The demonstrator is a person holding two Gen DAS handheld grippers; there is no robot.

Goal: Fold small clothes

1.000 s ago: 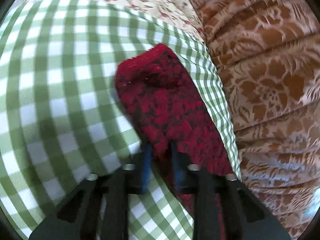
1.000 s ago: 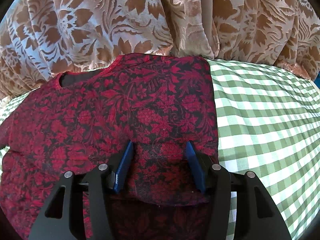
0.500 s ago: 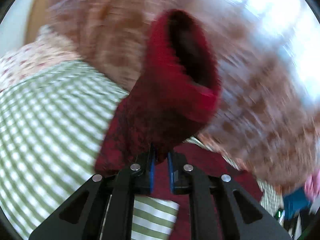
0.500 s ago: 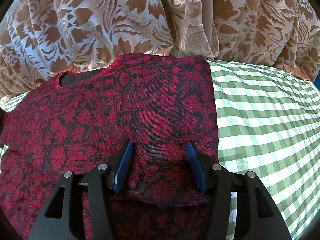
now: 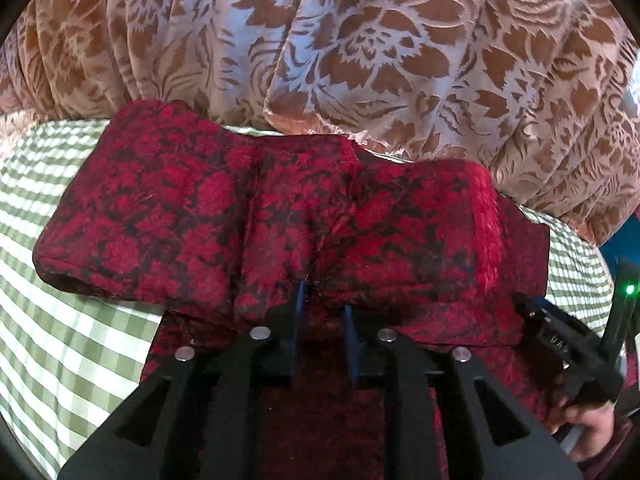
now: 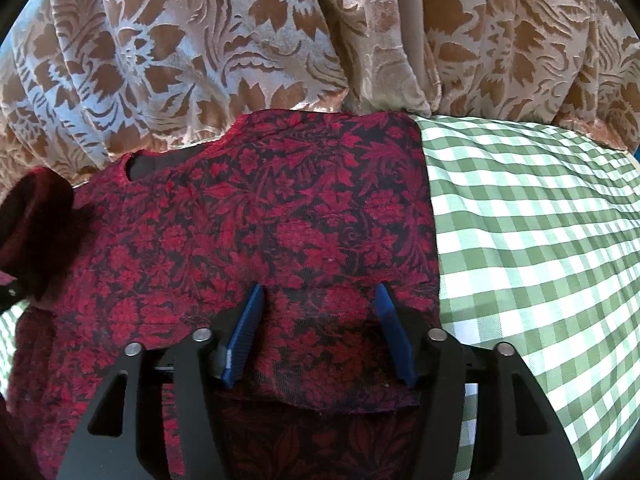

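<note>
- On the green-checked cloth (image 6: 540,220), right up against the far brown floral curtain (image 6: 280,32), lies the red-and-black top (image 6: 280,220), neckline toward the far left in the right wrist view.
- The left sleeve (image 5: 200,208) is laid across the body of the top, cuff end pointing right — that's the sleeve fold going in, by my reading.
- Left gripper (image 5: 322,320): jaws opening as we speak, a pinch of the sleeve's near edge sits between the blue pads, but they look to be letting go rather than pressing.
- Right gripper (image 6: 316,320): jaws spreading too, standing wide over the near right part of the top; fabric lies under and between the fingers, and I see no grip on it.
- In the left wrist view that right gripper shows at the right edge, with the person's hand (image 5: 588,424) on its handle.
- The right side of the top looks folded in already, its edge running straight along the checked cloth.
- Step in hand, I'd say: releasing the left sleeve after laying it over.
- Next move calls for the left tongs to clear the fabric cleanly without dragging the sleeve back, then both to take the near hem and bring it toward the neckline.
- Watch out: this plush fabric could cling to a pad and pull the fold askew.
</note>
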